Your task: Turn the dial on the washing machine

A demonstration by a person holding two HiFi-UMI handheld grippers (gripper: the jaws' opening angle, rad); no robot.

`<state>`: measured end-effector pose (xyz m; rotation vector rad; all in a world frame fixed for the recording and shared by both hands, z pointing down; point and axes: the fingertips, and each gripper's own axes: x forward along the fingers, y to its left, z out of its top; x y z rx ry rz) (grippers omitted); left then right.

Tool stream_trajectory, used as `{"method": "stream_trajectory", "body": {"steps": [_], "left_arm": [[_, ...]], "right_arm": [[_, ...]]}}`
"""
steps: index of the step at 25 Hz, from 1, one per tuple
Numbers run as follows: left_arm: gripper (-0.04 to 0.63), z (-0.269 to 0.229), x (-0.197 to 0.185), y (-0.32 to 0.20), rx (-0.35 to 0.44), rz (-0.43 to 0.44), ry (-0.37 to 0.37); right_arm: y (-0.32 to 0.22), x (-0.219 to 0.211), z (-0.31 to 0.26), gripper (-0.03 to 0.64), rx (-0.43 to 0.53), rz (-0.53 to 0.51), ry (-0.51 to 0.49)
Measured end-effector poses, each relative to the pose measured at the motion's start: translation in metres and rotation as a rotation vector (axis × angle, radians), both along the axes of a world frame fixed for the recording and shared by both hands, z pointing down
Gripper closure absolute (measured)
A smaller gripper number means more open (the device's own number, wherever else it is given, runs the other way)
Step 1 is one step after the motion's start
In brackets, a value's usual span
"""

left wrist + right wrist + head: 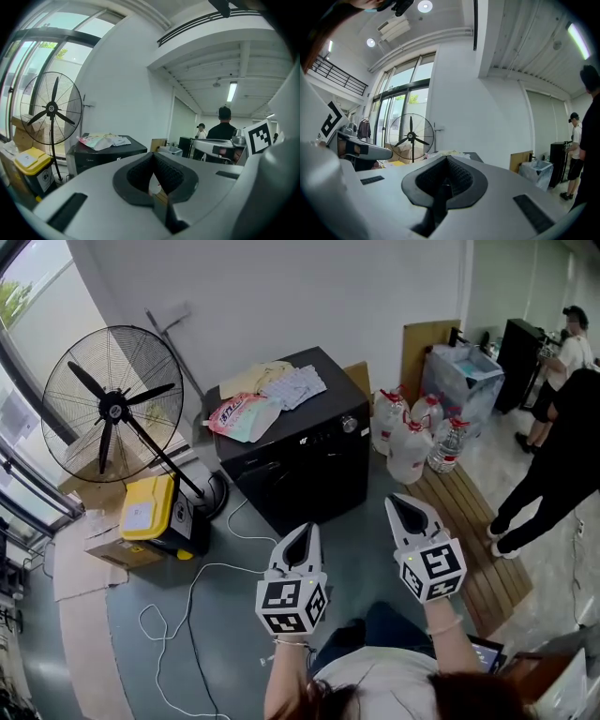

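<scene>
Faces a black, boxy washing machine [309, 474], small round silver dial [350, 425] at its front's upper right corner — holds left gripper [304, 531] and right gripper [402, 502] closed, empty, short of it

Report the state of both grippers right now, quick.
Left gripper: closed, holding nothing.
Right gripper: closed, holding nothing.
</scene>
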<state>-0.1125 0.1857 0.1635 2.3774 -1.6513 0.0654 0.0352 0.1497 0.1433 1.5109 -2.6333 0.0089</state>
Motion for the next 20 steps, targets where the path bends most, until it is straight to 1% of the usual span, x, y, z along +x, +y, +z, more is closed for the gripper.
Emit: {"method": "stream_trajectory", "body": {"steps": [8, 15, 20], "left_arm": [[0.578, 0.004, 0.006, -0.022, -0.006, 0.018, -0.004], [0.578, 0.015, 0.008, -0.056, -0.036, 0.020, -0.024], [0.578, 0.026, 0.006, -0.091, -0.044, 0.006, -0.039]], "right_arm": [[-0.020, 0.005, 0.003, 0.591, 0.002, 0.015, 0.015], [-0.058, 0.009, 0.009, 0.591, 0.007, 0.006, 0.025], [-0.095, 0.010, 0.022, 0.591, 0.004, -0.016, 0.049]]}}
